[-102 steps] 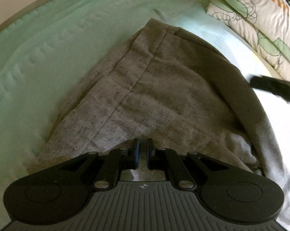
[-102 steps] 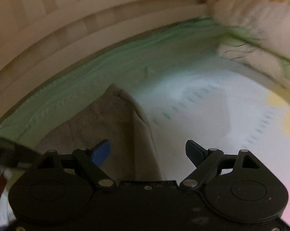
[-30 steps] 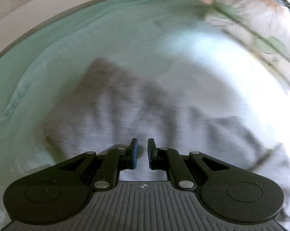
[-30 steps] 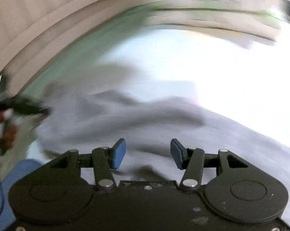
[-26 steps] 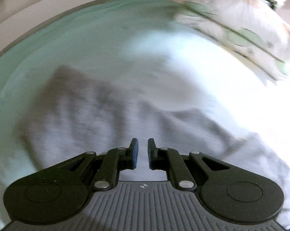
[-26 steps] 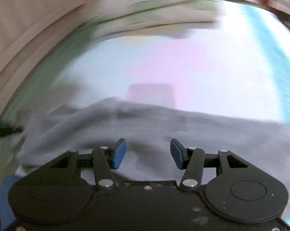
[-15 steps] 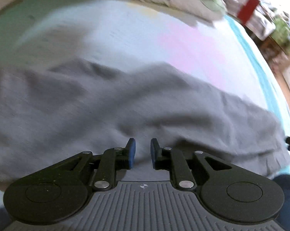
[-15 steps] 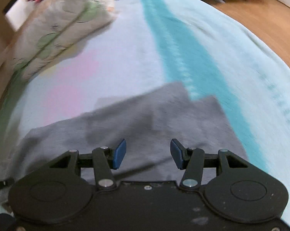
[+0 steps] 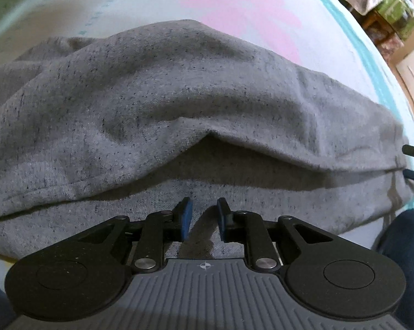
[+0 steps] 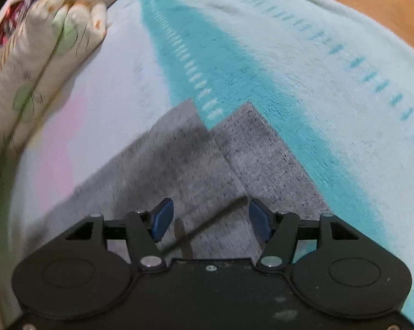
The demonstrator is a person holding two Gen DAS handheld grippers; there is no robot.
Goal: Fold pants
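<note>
My left gripper [image 9: 202,218] hangs over the gray pants [image 9: 179,104], its jaws a little apart after just opening, with nothing pinched. The pants lie folded over on the soft blanket [image 10: 303,63]. My right gripper [image 10: 211,224] has just opened wider above the two leg ends, holding nothing.

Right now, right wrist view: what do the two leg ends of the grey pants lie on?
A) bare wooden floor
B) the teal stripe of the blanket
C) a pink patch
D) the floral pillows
B: the two leg ends of the grey pants reach onto the teal stripe of the blanket; the pillows sit apart at the left.
</note>
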